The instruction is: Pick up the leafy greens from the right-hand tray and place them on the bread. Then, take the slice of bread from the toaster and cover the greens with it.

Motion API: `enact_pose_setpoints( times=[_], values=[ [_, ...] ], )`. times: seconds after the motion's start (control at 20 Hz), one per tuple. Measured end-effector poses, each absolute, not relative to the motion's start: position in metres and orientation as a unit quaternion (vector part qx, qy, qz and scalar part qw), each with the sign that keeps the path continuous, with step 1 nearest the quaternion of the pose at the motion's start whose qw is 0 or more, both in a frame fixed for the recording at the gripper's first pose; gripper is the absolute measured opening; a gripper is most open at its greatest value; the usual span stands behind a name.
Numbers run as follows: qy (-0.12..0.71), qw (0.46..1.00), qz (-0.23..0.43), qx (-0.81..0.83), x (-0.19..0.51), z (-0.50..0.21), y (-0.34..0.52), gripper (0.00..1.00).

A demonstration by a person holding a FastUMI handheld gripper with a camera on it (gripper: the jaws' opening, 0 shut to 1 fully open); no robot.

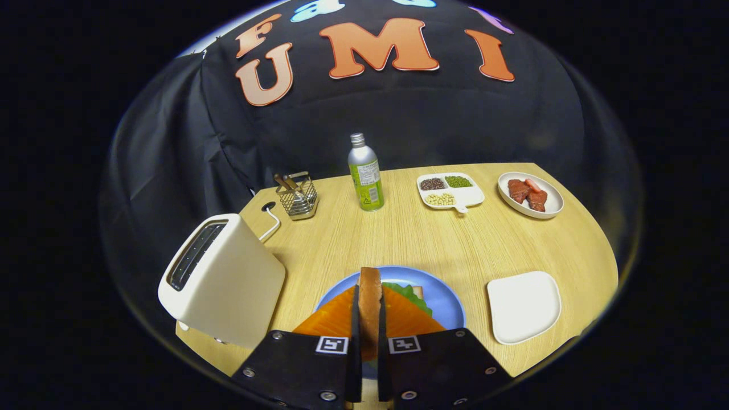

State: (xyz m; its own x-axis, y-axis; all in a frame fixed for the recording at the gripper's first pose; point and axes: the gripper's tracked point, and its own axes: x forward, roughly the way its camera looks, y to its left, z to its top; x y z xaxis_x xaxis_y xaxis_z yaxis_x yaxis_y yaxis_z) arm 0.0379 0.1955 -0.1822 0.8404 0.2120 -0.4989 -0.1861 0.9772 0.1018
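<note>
My gripper (369, 289) is shut on a slice of bread (369, 310), which stands upright and edge-on between the two orange fingers (336, 319). It hangs over the blue plate (447, 304). On that plate, just beyond the right finger, lie the leafy greens (411, 296), with a corner of the lower bread (418, 291) peeking out behind them. The fingers hide most of the plate. Left of the fingers stands the white toaster (222, 279), its slot looking dark. The white right-hand tray (524, 307) lies bare beside the plate.
Along the far side of the wooden table stand a wire basket (297, 196), a green-labelled bottle (365, 176), a divided dish of beans (450, 191) and a plate of red meat (529, 195). The toaster's white cable (272, 228) runs to a hole in the table.
</note>
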Motion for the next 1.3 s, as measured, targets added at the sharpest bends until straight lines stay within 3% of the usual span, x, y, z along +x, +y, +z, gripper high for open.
enact_pose_setpoints(
  times=[0.3,0.5,0.75,0.85,1.3],
  values=[
    [0.278,0.958,0.076,-0.010,0.047,-0.202,0.158,0.33],
    [0.276,0.959,0.057,-0.021,0.046,-0.198,0.136,0.54],
    [0.247,0.967,0.048,-0.029,0.040,-0.165,0.105,0.93],
    [0.224,0.974,0.036,-0.022,0.038,-0.140,0.090,0.97],
    [0.118,0.993,0.006,-0.013,0.021,-0.016,0.022,0.97]
  ],
)
